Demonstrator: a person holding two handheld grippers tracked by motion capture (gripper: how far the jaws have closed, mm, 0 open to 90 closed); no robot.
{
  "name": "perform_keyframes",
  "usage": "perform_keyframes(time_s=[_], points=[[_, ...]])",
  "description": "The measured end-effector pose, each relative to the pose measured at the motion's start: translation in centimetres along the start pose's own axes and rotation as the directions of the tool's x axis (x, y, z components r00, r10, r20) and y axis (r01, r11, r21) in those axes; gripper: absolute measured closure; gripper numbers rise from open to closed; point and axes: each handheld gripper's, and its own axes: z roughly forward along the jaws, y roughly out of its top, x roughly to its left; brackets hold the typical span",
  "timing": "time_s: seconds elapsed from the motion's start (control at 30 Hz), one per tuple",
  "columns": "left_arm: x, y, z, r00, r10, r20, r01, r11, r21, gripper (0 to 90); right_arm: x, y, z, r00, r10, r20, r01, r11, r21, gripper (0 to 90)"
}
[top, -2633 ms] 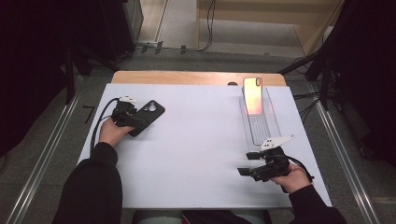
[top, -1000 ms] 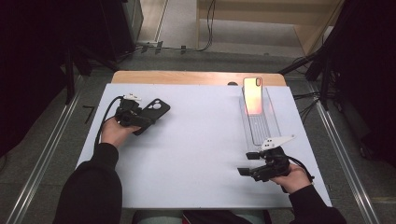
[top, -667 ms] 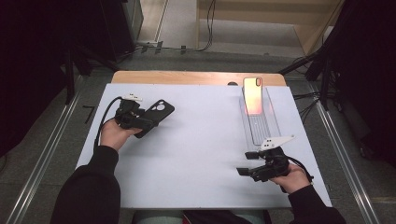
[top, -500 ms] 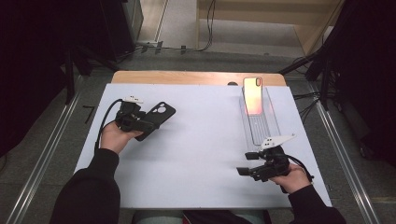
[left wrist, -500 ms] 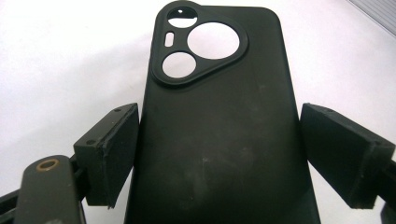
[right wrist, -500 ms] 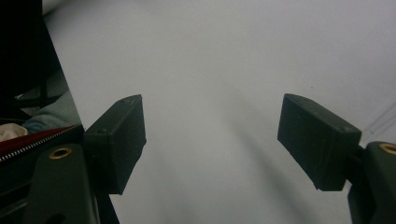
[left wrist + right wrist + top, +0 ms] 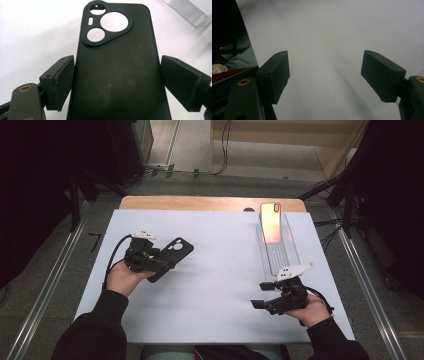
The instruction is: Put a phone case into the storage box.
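Note:
A black phone case (image 7: 175, 252) with a triangular camera cut-out is lifted a little off the white mat at the left, its back facing up. My left gripper (image 7: 161, 263) is shut on it; in the left gripper view both pads press the long sides of the phone case (image 7: 117, 75). My right gripper (image 7: 257, 295) rests low at the front right with its jaws wide apart, and in the right gripper view nothing but white mat lies between the fingers of that gripper (image 7: 324, 75). A phone (image 7: 270, 222) with a shiny pink-orange face leans upright at the far end of a clear tray (image 7: 281, 257).
The white mat (image 7: 220, 285) covers a wooden table (image 7: 200, 202). A corner of the clear tray (image 7: 190, 12) shows beyond the case. Metal rails run along both sides of the table, with cables on the floor behind.
My left gripper has carried the black case to the right and slightly toward the person, turning it a little. The right gripper has stayed in place, open.

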Motion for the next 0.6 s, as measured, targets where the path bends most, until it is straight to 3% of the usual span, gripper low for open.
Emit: perform_keyframes(time_s=[0.33,0.6], points=[[-3.1,-0.8,0.4,1.0000,-0.002,0.004,0.002,1.0000,0.000,14.8,-0.1,0.5,0.4,0.9985,0.054,0.006,-0.054,0.998,0.016,20.9],[-4.6,-1.3,0.9,0.9997,-0.023,-0.007,0.023,0.9994,-0.027,14.8,-0.3,1.0,0.3,0.9936,0.112,-0.011,-0.112,0.994,-0.002,21.0]])
